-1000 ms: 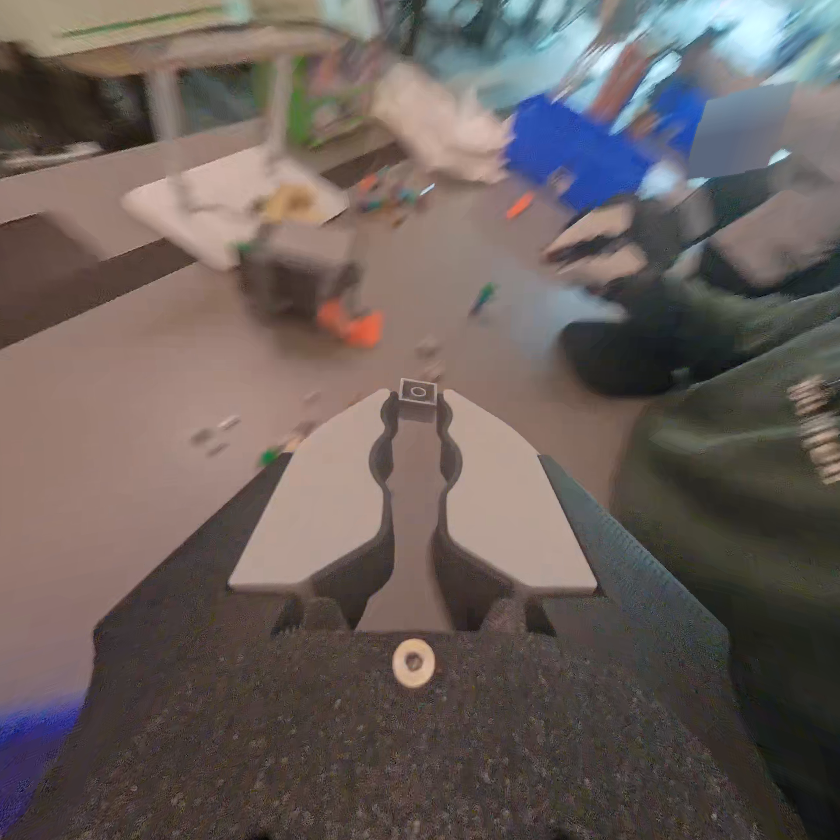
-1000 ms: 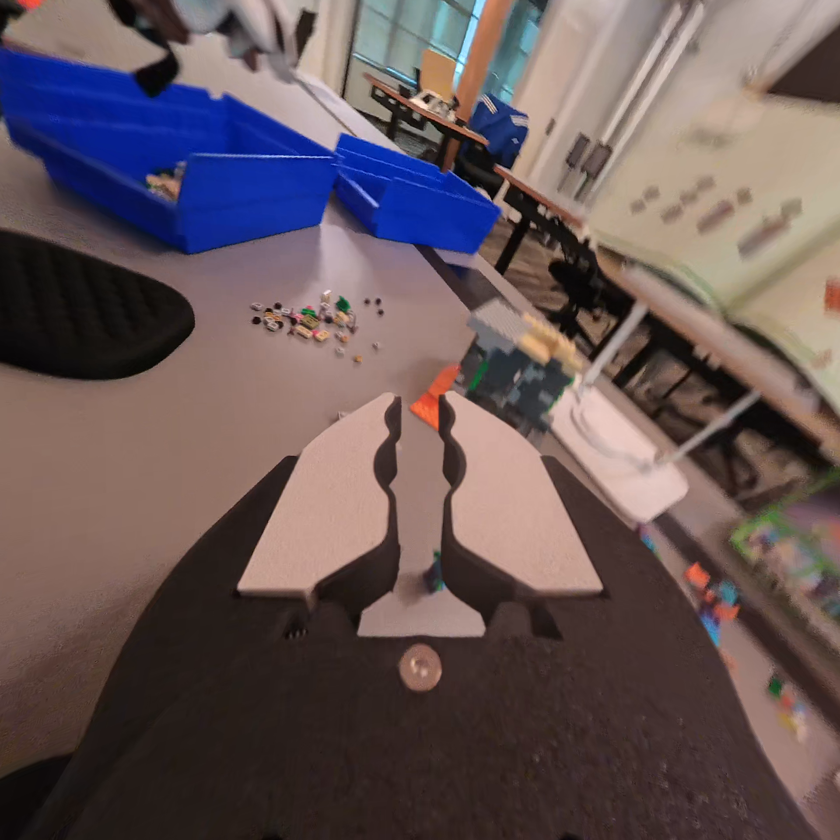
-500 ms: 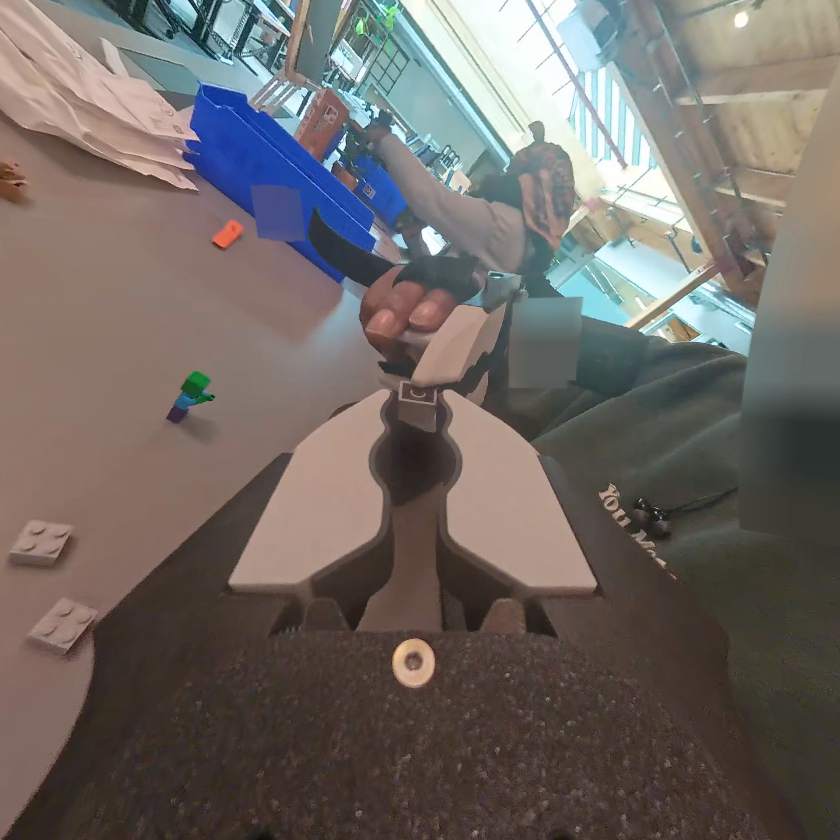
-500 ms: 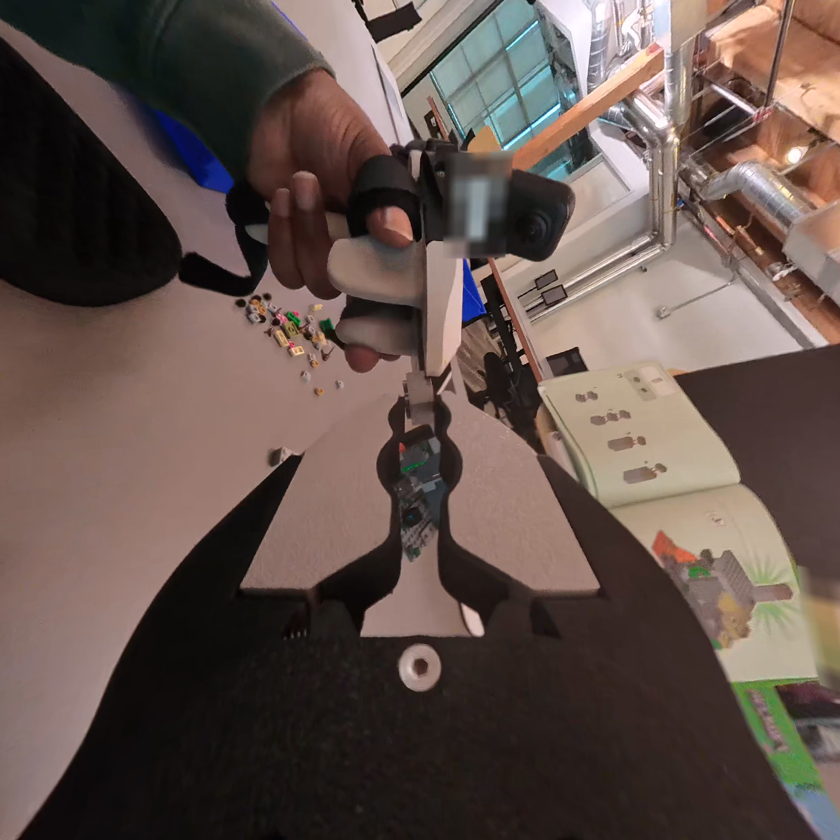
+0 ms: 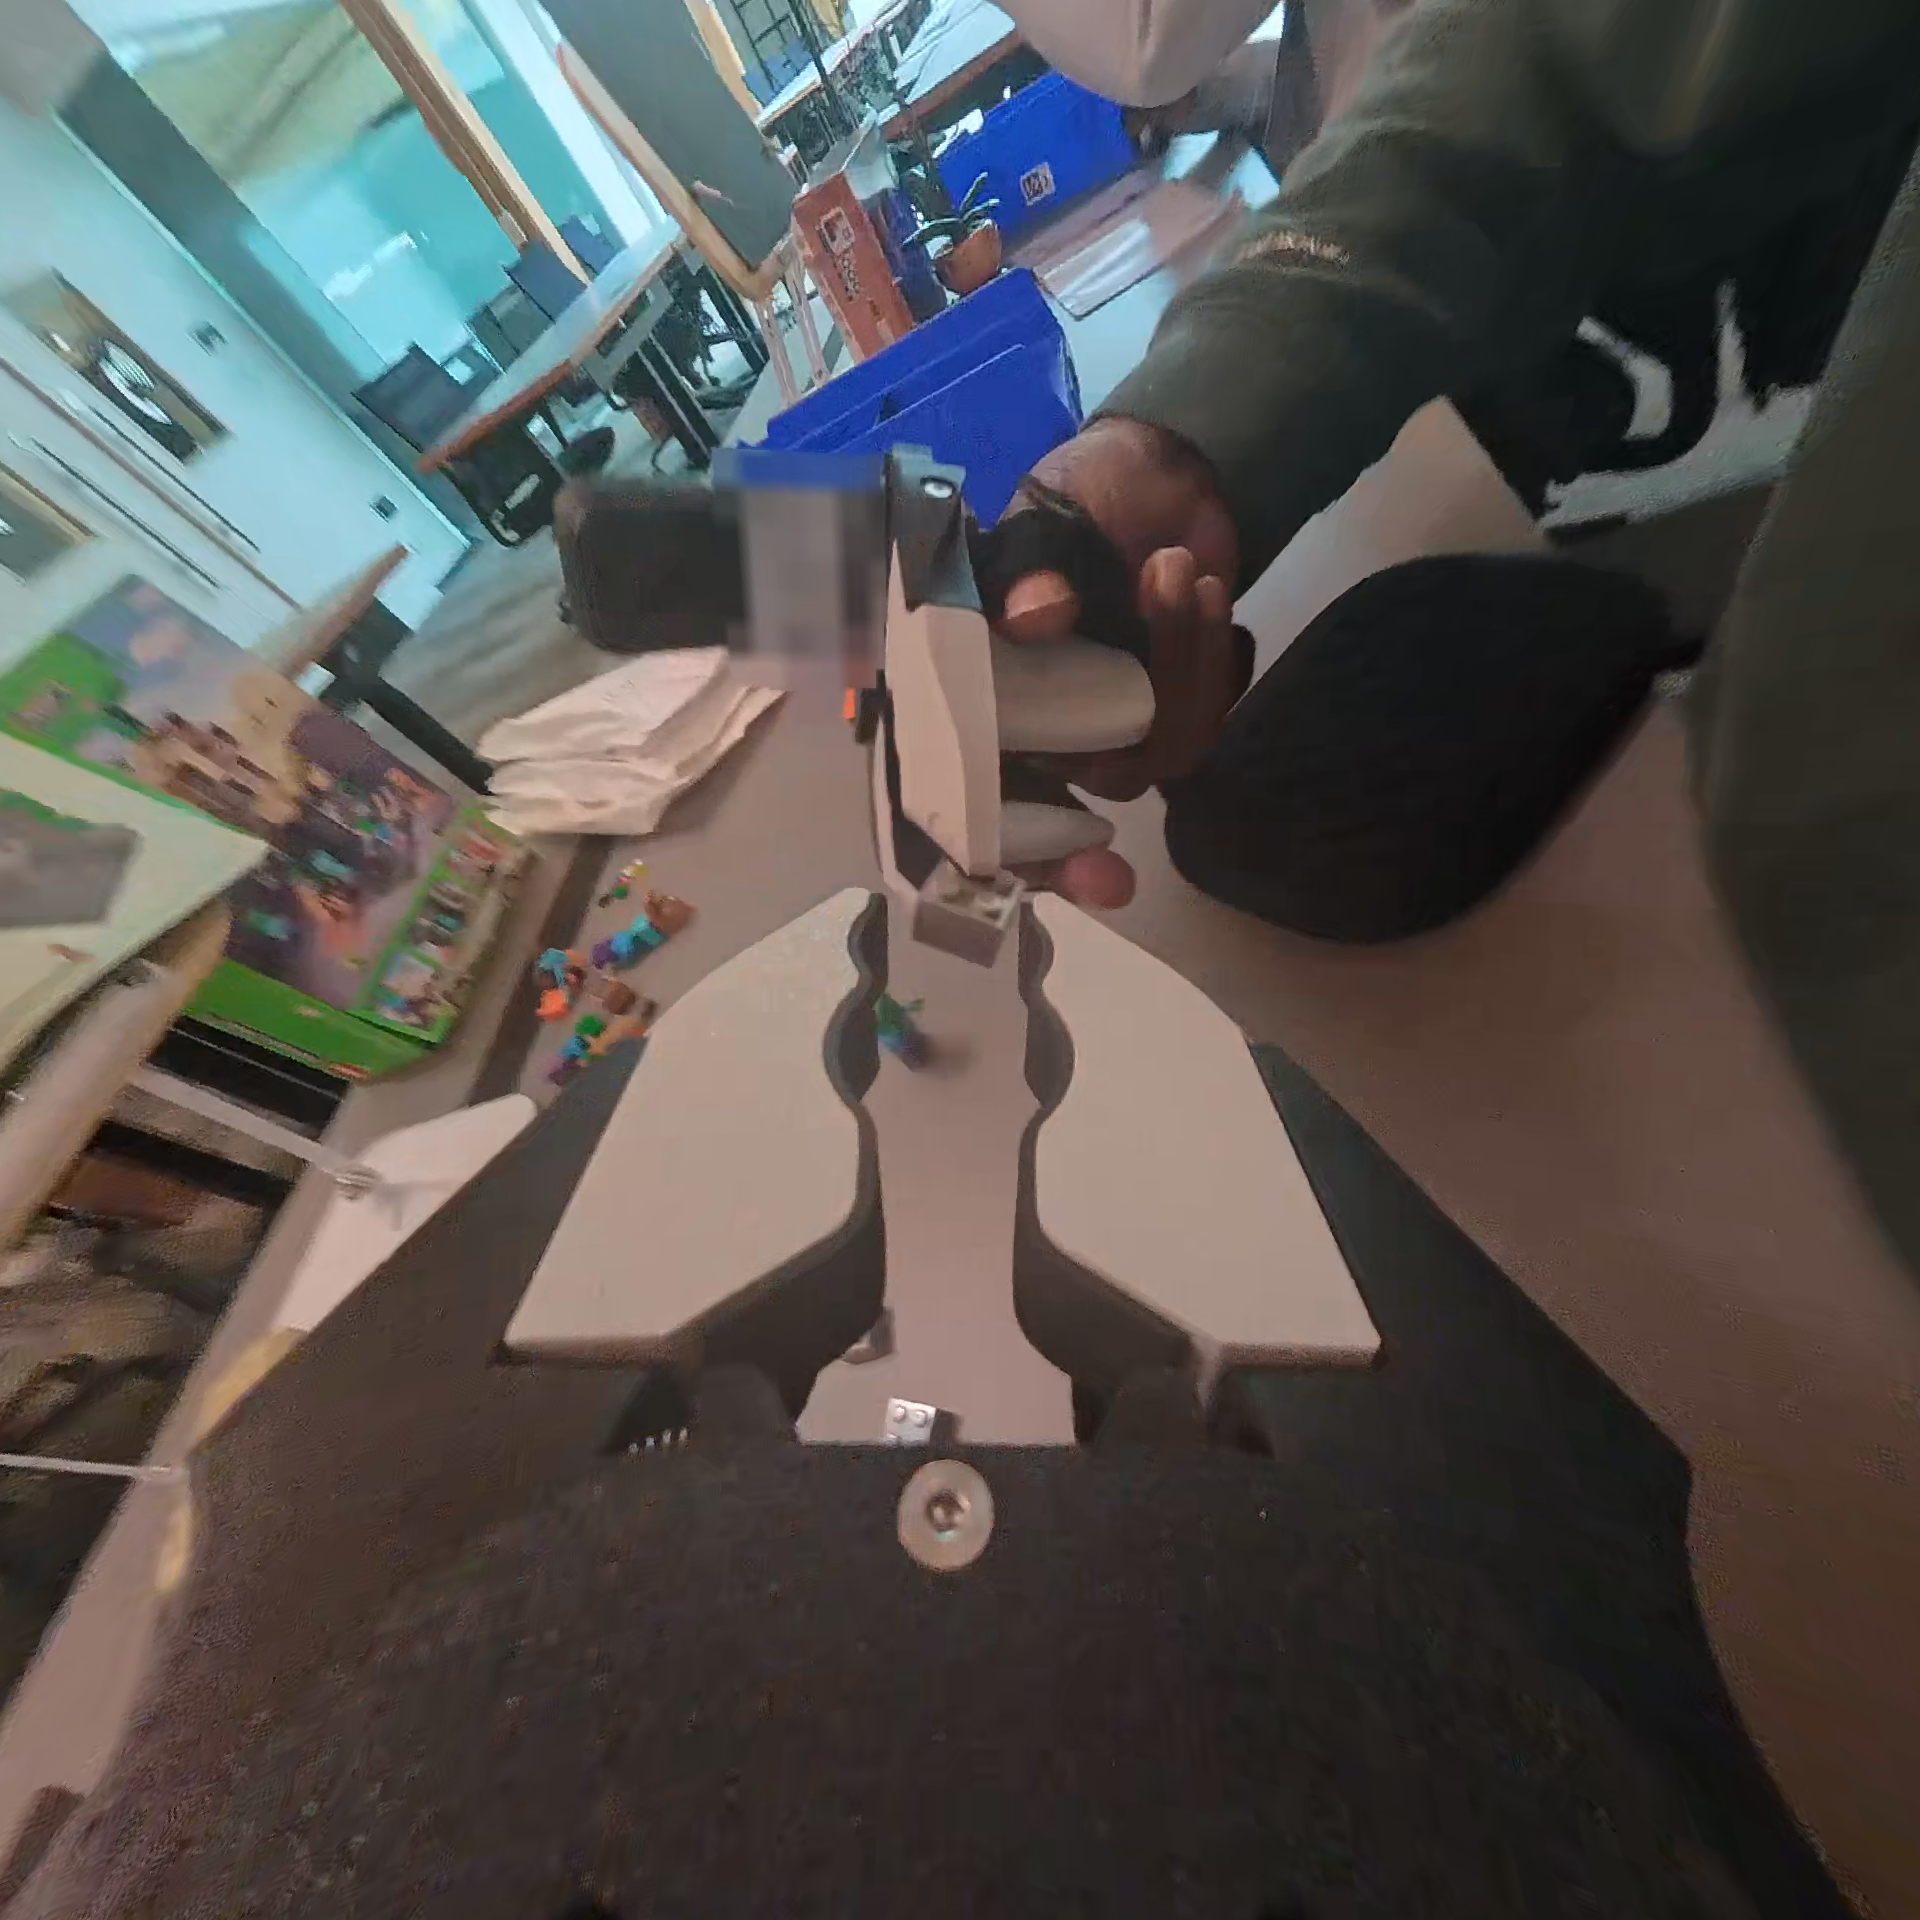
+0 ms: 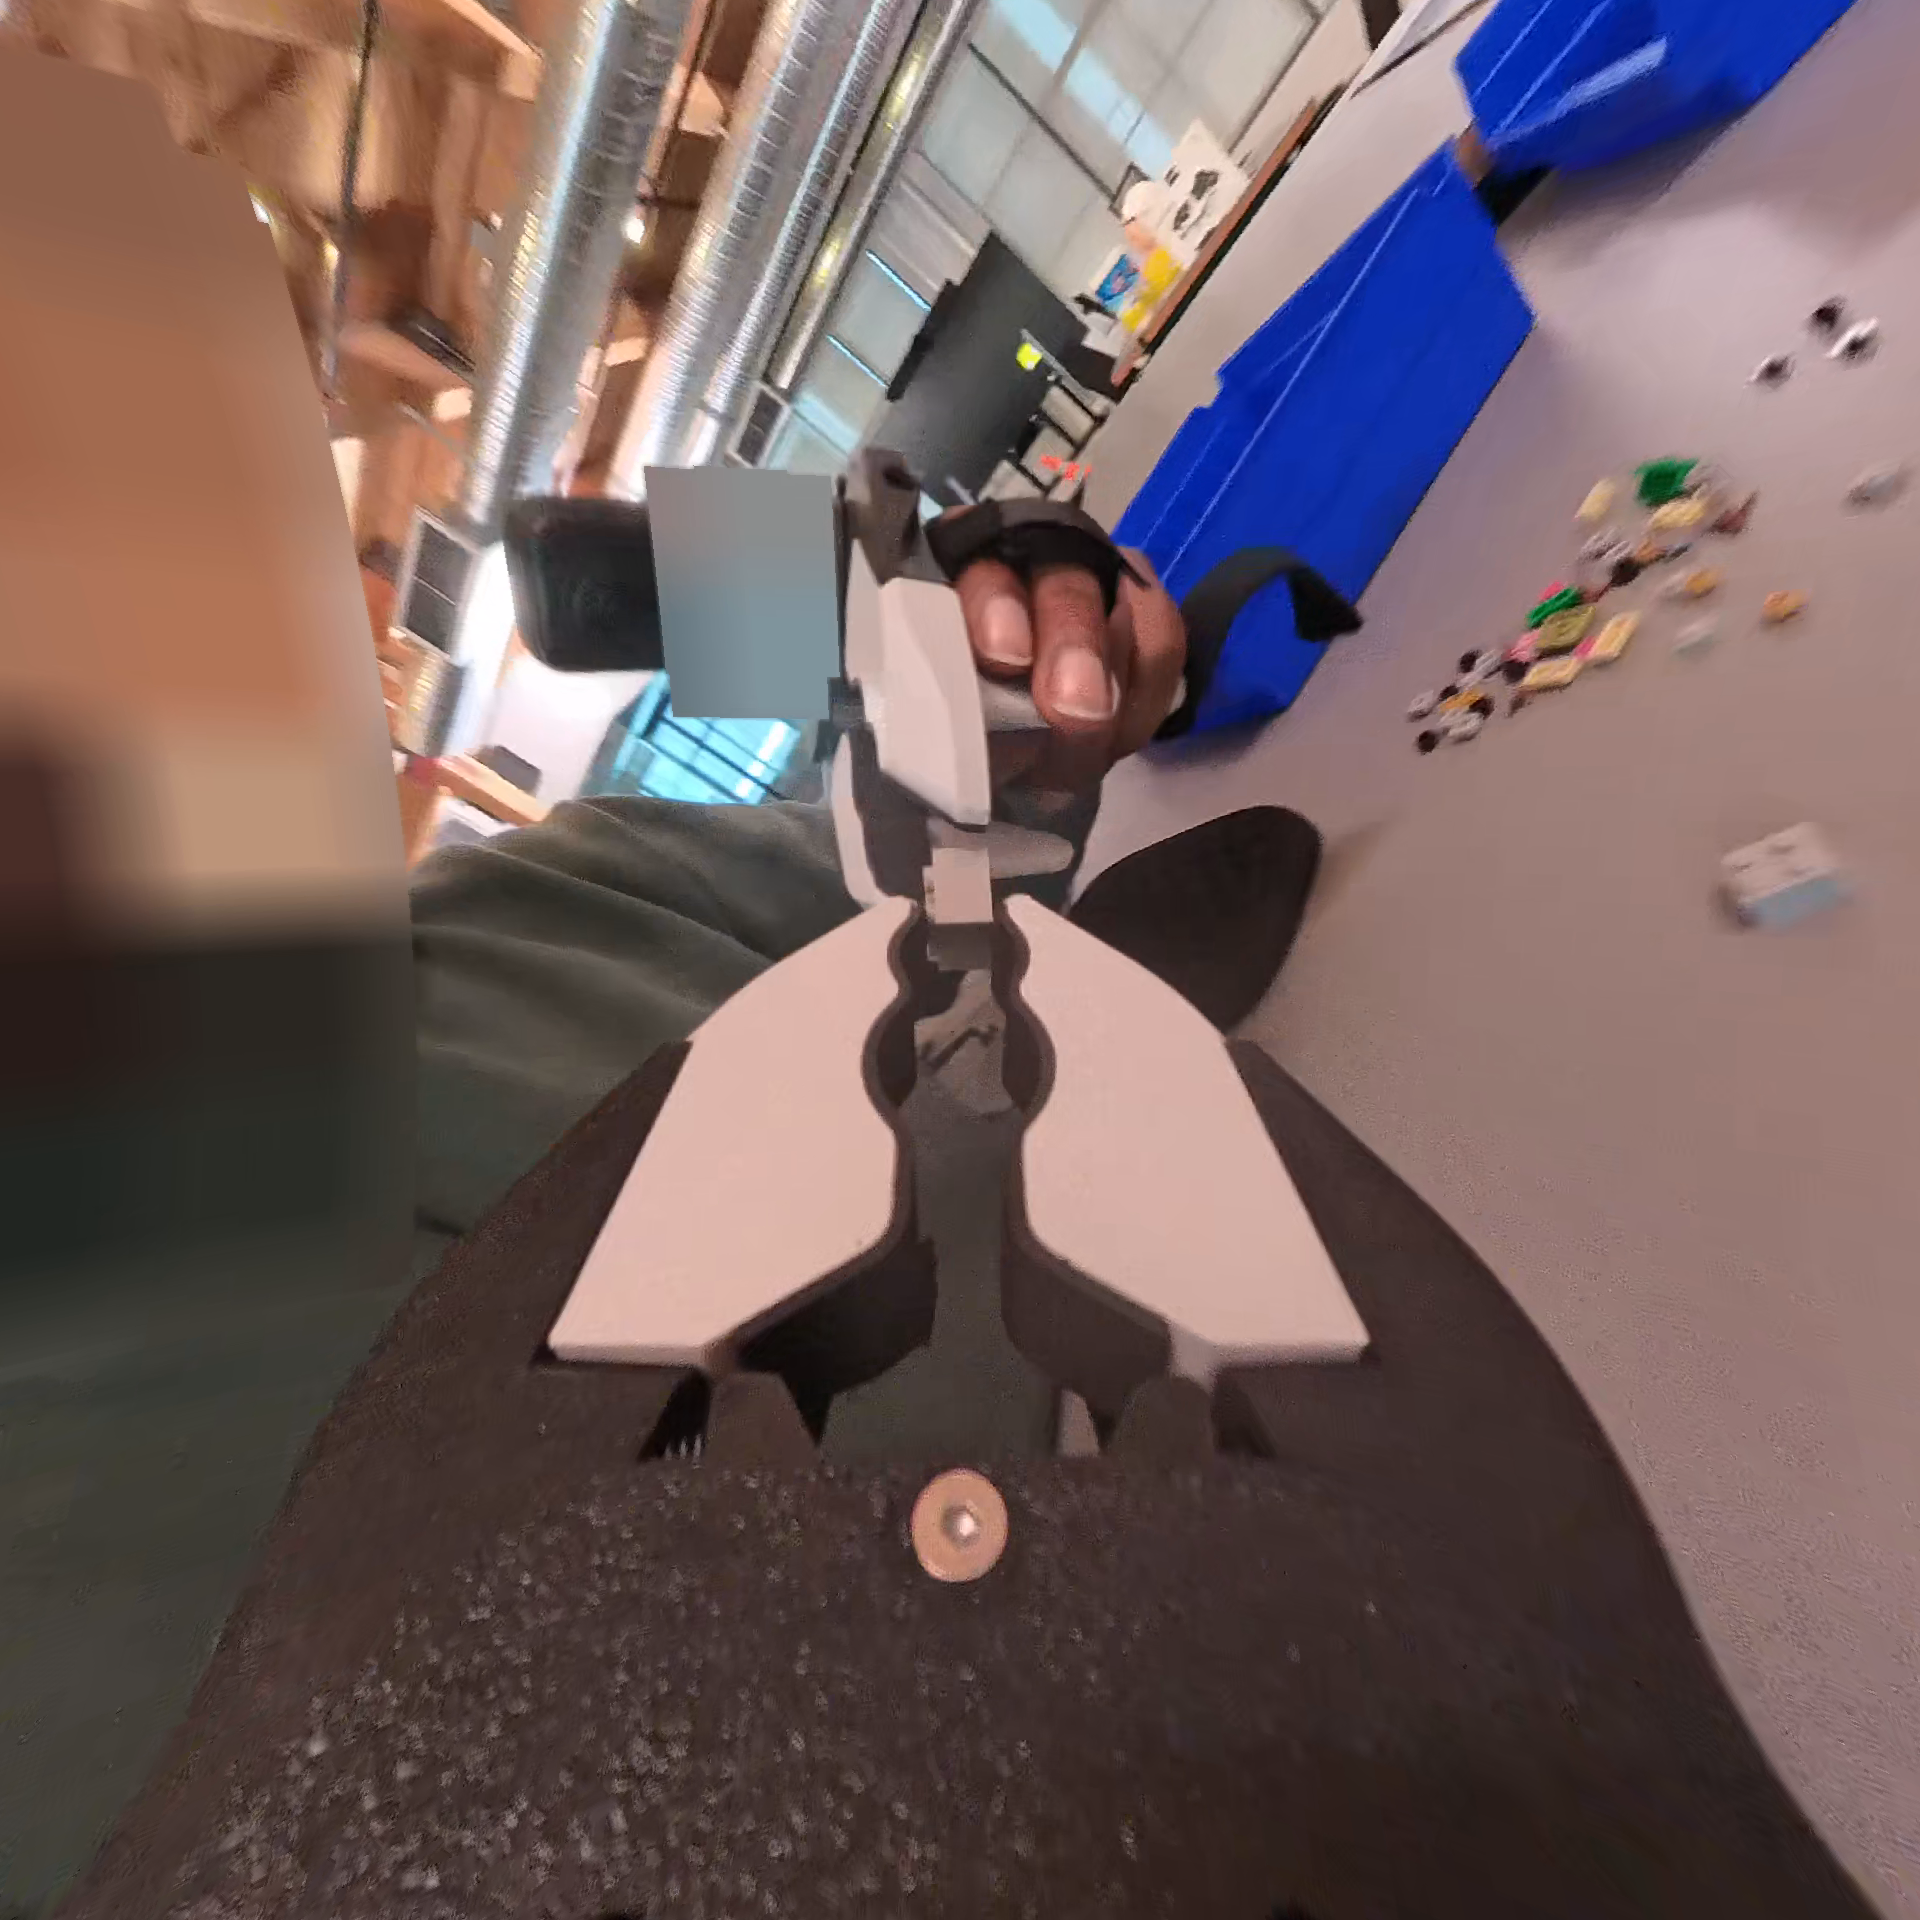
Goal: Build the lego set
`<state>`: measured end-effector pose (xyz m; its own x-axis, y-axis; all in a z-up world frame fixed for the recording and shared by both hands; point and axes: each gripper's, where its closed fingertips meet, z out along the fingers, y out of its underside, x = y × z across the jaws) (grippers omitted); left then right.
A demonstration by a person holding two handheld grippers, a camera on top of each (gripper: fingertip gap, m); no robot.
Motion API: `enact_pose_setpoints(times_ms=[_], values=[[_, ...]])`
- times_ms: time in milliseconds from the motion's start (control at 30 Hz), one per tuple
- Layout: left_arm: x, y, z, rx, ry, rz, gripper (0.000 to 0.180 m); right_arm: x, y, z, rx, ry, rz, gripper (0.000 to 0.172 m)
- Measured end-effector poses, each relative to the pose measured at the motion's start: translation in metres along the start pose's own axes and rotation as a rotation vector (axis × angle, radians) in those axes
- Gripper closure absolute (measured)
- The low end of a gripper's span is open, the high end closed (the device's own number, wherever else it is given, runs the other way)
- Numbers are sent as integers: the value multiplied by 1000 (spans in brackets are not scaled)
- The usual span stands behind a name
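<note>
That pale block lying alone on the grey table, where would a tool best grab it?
Probably from above, squeezing its two opposite side walls: the pale block sits flat on the table, is boxy, and has open space all round.

Blue bins (image 6: 1340,416) upper right on grey tabletop (image 6: 1558,1143), w/ scatter of small toy pcs (image 6: 1579,623) right of them. Black padded rest (image 5: 1403,748) mid-right. White folded cloth (image 5: 623,748) left of centre, green toy box (image 5: 312,914) at left edge.
</note>
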<state>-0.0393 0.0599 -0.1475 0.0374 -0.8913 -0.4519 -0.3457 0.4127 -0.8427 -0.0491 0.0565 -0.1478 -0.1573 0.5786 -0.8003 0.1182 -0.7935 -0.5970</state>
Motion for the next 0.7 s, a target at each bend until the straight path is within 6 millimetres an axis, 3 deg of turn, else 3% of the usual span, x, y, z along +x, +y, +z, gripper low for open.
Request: enact_pose_setpoints(times_ms=[133,267,367,467,600,700], values=[[7,1,4,-10,-5,85,164,1,5,0,-2,-20,64,161],[1,11,10,-15,1,-27,164,10,4,-8,-4,39,-35,159],[-8,47,22,-63,29,-316,164,38,3,-33,-47,290,-321,153],[-1,93,37,-173,94,-550,164,63,7,-55,-125,513,-552,151],[16,141,53,-347,135,-612,163,89,32,-57,-311,657,-666,148],[23,152,58,-405,142,-570,164,100,45,-52,-413,700,-738,147]])
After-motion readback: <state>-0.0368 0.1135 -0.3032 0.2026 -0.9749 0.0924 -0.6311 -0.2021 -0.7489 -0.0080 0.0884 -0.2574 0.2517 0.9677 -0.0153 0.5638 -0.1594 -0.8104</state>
